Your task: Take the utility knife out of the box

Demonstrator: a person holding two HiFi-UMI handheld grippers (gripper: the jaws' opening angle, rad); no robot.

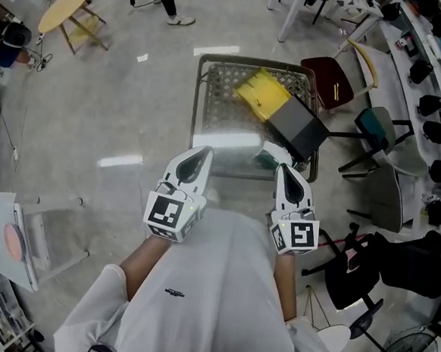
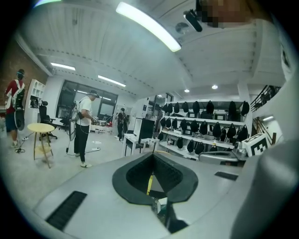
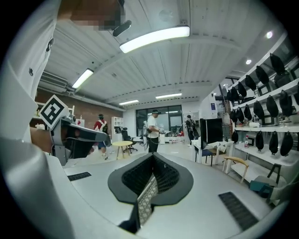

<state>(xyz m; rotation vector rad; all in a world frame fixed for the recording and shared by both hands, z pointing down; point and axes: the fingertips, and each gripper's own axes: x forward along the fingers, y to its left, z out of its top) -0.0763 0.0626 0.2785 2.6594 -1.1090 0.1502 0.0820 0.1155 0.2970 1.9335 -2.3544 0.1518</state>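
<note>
**A:** Closest in is the person's white shirt. Just past it, both tools are held out nearly level. The left gripper has its fingers pressed together with nothing between them. The right gripper is the same, shut tight and empty.

**B:** And the utility knife?

**A:** I can't make it out anywhere. Ahead stands a metal mesh worktop with a grey-and-black box lying slantwise on it. The box touches a yellow piece that may be its lid or a flap. I'd judge the knife is inside the box, out of sight. Both grippers sit at the worktop's near edge, short of the box.

**B:** How will it handle once it's found?

**A:** My guess is light, stiff and narrow, with a smooth handle that could slip a little. I'd pinch it across the middle of the handle, on its flat sides, well away from the blade end.

**B:** And the box?

**A:** It's probably light too, so it may slide or tip on the mesh as the knife comes out. One gripper should steady a wall of it. The fingers must spread first, and I can't tell which way the opening faces.
</note>
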